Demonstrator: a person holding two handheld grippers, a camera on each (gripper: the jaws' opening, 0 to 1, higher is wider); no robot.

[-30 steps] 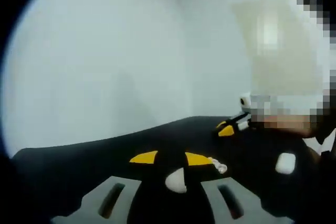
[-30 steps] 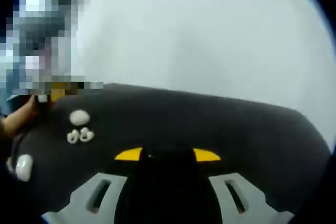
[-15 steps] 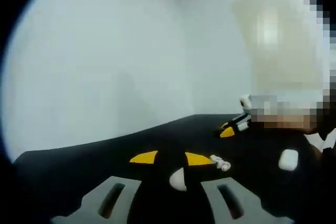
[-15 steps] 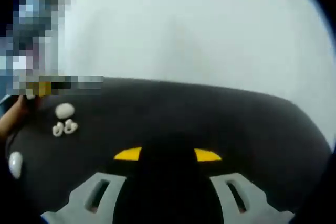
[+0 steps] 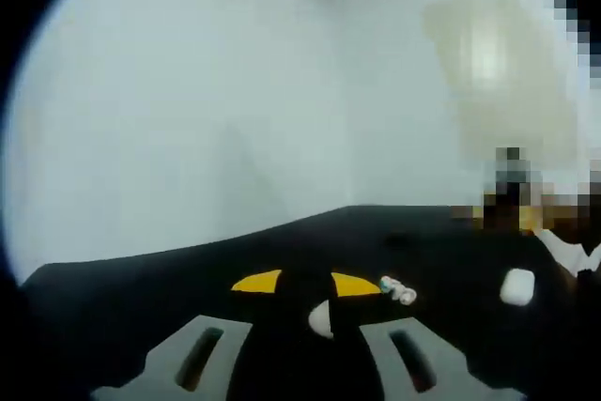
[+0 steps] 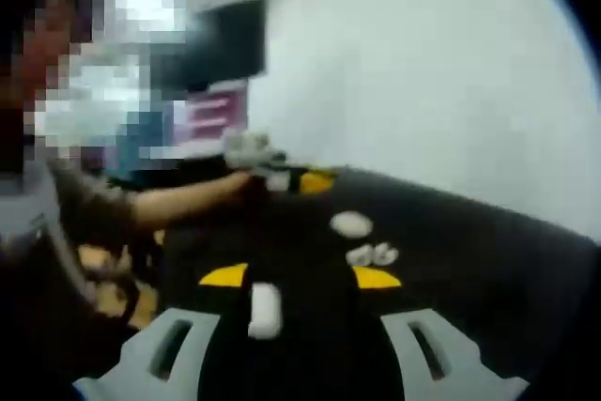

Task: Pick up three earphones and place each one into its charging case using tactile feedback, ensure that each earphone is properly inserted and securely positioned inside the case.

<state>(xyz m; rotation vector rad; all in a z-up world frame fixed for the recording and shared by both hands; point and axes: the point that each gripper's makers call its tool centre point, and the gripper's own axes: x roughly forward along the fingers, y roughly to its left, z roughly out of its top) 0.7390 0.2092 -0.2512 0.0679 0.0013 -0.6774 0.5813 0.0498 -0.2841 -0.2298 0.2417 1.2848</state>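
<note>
Since the earlier frames the right gripper view has swung toward the person, bringing the white items from its far left edge to its centre; in the left gripper view the other gripper's yellow tip has gone from the right side.

Left gripper view: left gripper, grey jaws with yellow tips, set narrowly apart and holding nothing. Black matte table. White oval charging case just beyond the tips. Small white earphones, clustered, right of the tips. Second white rounded case farther right.

Right gripper view: right gripper, jaws apart, empty. White elongated case between the jaws. White earphones together near the right tip; white oval case beyond them. Person's forearm reaches in from the left with the other gripper; its jaw state cannot be told here.
</note>
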